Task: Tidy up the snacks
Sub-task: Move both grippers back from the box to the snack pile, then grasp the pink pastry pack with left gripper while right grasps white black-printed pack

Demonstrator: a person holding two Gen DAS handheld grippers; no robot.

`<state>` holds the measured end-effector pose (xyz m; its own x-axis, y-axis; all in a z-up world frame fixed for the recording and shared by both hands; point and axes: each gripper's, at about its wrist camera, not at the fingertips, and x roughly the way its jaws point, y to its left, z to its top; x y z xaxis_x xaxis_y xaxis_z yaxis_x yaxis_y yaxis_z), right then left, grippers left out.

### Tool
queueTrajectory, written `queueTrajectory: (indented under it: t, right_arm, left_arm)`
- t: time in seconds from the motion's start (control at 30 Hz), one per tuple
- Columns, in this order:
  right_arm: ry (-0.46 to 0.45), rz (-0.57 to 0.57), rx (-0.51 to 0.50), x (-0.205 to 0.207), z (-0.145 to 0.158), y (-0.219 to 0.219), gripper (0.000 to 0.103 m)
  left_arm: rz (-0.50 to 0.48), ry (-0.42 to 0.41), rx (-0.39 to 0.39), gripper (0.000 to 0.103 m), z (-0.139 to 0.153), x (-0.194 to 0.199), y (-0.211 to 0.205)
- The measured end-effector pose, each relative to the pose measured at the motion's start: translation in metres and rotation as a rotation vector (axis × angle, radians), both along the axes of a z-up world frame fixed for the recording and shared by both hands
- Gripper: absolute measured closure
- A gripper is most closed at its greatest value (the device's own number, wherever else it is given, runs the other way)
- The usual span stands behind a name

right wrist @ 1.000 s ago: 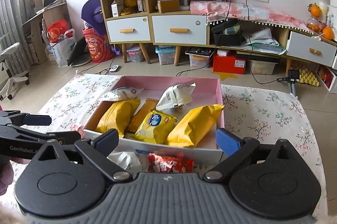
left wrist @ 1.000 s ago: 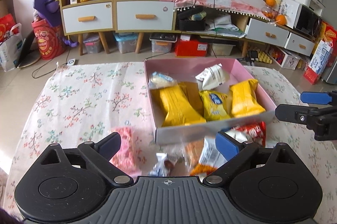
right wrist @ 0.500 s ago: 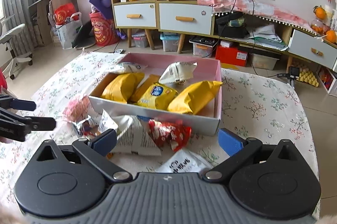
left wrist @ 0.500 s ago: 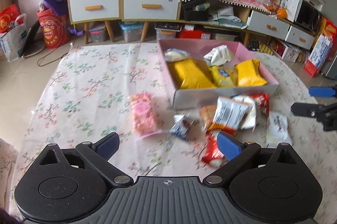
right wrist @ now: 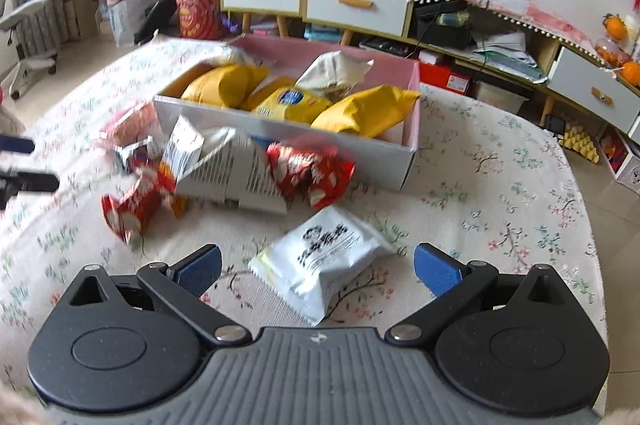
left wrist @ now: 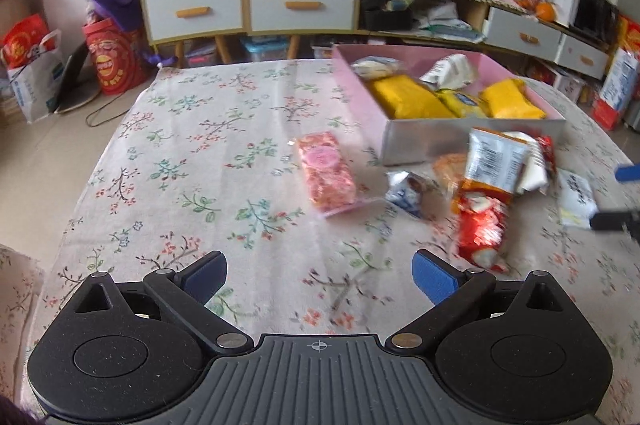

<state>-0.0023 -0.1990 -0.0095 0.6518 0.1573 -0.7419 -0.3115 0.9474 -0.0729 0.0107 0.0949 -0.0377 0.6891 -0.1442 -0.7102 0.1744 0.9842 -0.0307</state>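
Print on white snack packet (right wrist: 325, 265) blurred; nothing legible.

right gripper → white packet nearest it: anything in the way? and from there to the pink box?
To the packet, nothing: the white packet lies bare on the cloth before the open right gripper. Toward the pink box, the red bag and a striped white bag lie against its front wall.

Blurred snack pile (left wrist: 496, 177), right gripper (left wrist: 624, 197) cut off at edge
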Motion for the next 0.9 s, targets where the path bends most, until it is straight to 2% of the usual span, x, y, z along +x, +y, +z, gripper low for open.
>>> queueTrajectory:
  t: [0.2,0.47,0.67,0.73,0.9]
  right_arm:
    - [0.02,0.006,-0.008,0.002,-0.009,0.01,0.001]
    - [0.051,-0.057,0.046,0.015,-0.013,0.011,0.001]
    - [0.059,-0.106,0.063,0.024,-0.018,0.011,0.001]
    - [0.067,-0.111,0.072,0.028,-0.019,0.01,0.001]
    - [0.072,-0.115,0.072,0.031,-0.026,0.006,0.002]
  left_arm:
    - [0.081,-0.006,-0.038,0.003,0.0,0.023,0.005]
    - [0.148,0.021,-0.103,0.005,-0.009,0.052,-0.001]
    - [0.169,0.04,-0.127,0.017,-0.017,0.067,-0.004]
    - [0.17,0.047,-0.122,0.025,-0.02,0.071,-0.006]
    - [0.161,0.037,-0.085,0.036,-0.022,0.073,-0.011]
